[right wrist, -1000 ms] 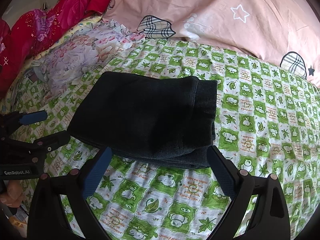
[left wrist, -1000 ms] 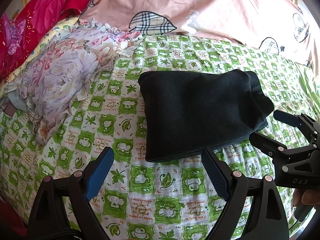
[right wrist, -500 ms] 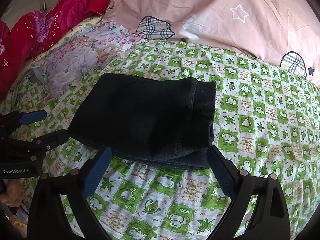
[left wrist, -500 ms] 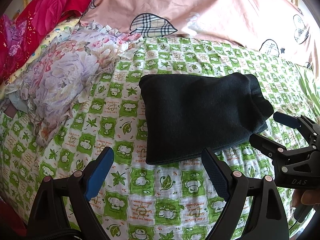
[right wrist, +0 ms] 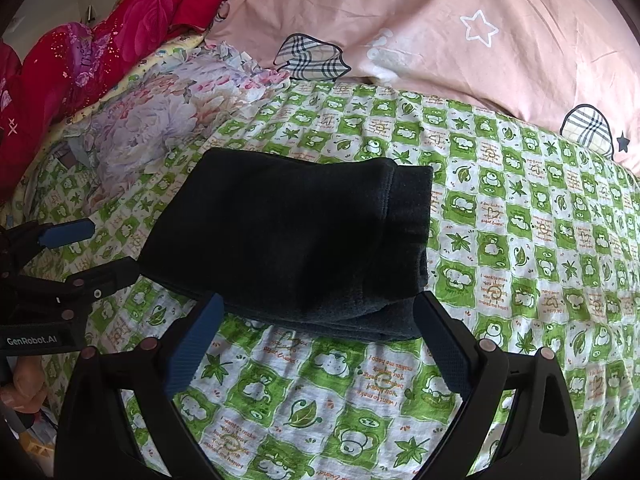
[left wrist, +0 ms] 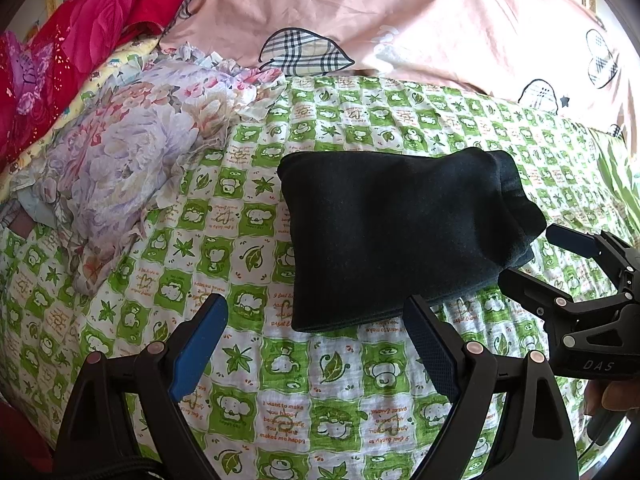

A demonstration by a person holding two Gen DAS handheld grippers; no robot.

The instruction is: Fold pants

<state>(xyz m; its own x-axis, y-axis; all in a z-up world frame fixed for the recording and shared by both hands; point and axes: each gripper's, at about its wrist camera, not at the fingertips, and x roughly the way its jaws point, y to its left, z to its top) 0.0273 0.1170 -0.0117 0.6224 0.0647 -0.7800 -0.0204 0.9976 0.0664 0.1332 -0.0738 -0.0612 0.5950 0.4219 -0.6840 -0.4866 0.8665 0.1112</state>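
Observation:
The black pants (left wrist: 392, 232) lie folded into a thick rectangle on the green-and-white checked sheet (left wrist: 280, 380), with the waistband end to the right (right wrist: 412, 216). My left gripper (left wrist: 316, 340) hovers open just short of the bundle's near left edge, nothing between its blue pads. My right gripper (right wrist: 320, 336) is open too, straddling the near right edge without touching it. Each gripper shows in the other's view: the right one (left wrist: 540, 256) at the right side, the left one (right wrist: 100, 248) at the left side.
A crumpled floral cloth (left wrist: 132, 160) lies left of the pants. A pink quilt with plaid patches (left wrist: 400, 20) runs along the far side, and a red blanket (left wrist: 80, 40) is heaped at the far left. A hand (right wrist: 24, 380) holds the left gripper's handle.
Both grippers have drawn back slightly toward the near edge of the bed; the pants appear a little farther up in the views. Both stayed open and the pants have not moved.

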